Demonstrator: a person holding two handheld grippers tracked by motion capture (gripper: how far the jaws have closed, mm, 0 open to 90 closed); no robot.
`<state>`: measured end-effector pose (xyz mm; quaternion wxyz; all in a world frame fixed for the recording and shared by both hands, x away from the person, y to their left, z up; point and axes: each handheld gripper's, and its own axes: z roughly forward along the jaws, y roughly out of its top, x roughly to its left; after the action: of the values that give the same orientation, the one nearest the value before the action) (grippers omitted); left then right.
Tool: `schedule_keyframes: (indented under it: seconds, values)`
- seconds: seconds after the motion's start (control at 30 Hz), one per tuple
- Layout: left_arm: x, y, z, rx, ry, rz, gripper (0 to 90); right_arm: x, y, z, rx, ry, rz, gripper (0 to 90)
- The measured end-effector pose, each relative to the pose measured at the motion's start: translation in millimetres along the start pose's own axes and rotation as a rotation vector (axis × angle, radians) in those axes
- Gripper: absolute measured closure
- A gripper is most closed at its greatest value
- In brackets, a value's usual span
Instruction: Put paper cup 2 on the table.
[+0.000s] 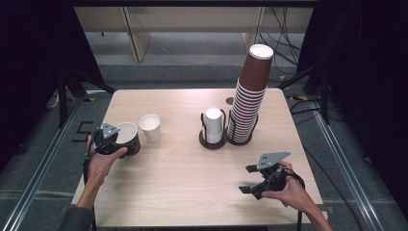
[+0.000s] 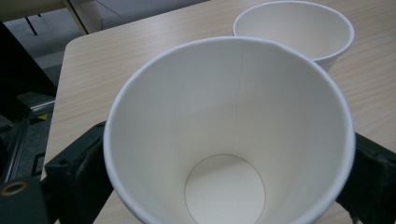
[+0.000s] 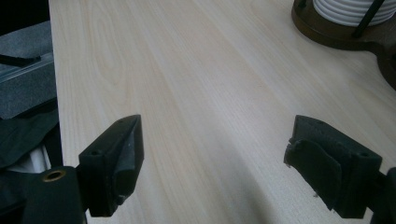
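1. The left gripper [image 1: 111,139], at the left edge of the high view, is closed on a brown paper cup [image 1: 129,138]. In the left gripper view its two black jaws press the cup's [image 2: 229,140] wall from either side, and the camera looks straight down into the white inside to the round base.

2. The held cup is roughly upright with its mouth up, so its long axis runs close to vertical. Whether its base rests on the table [image 1: 183,163] or hangs just above it cannot be told.

3. Just beside it, toward the centre of the high view, stands a white cup [image 1: 150,126], also mouth up. In the left gripper view that white cup [image 2: 299,32] sits in the upper right, its rim right behind the held cup's rim; whether they touch is unclear.

4. The coming move likely turns on this pair: the white cup lies immediately to the right of the held one, and the left hand is far nearer to both.

5. The right gripper [image 1: 251,179], lower right in the high view, is wide open and holds nothing; its own view shows bare tabletop between the jaws.

6. Farther out, at upper centre, a two-post holder [image 1: 211,142] carries an inverted white cup [image 1: 213,124] and a tall leaning stack of brown cups [image 1: 250,96].
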<state>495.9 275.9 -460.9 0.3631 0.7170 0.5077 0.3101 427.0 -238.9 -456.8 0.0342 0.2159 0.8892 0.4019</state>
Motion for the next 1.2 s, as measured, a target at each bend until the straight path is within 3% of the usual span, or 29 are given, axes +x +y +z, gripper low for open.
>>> schedule_keyframes:
  seconds: [0.13, 0.53, 0.7, 0.83, 0.93, 1.03, 1.2]
  values:
    - [-0.3, -0.7, 0.2, 0.021, -0.003, 0.007, 8.1, 0.3, 0.0, -0.1, 0.002, 0.000, 0.000, 18.9]
    - [-0.3, -11.9, -0.2, -0.007, -0.004, -0.029, 11.0, 0.4, 0.0, -0.3, 0.004, 0.002, 0.001, 18.9]
    - [-2.2, -11.2, -2.0, 0.007, -0.006, -0.028, 11.1, 0.7, 0.1, 0.2, 0.005, 0.003, 0.000, 18.9]
    - [-3.8, -12.5, -1.9, 0.045, -0.021, -0.024, 12.2, 0.6, 0.0, 0.1, 0.003, -0.001, -0.008, 18.9]
    - [-4.3, -12.8, -2.2, 0.044, -0.022, -0.031, 12.7, 1.2, 0.0, 0.5, 0.010, 0.003, -0.002, 18.9]
    - [-5.7, -12.7, -3.7, 0.062, -0.033, -0.013, 12.8, 1.2, 0.0, 0.3, 0.010, 0.000, -0.002, 18.9]
    - [-7.0, -14.7, -5.3, 0.055, -0.043, -0.030, 13.0, 1.7, 0.0, 0.1, 0.006, 0.006, 0.002, 18.9]
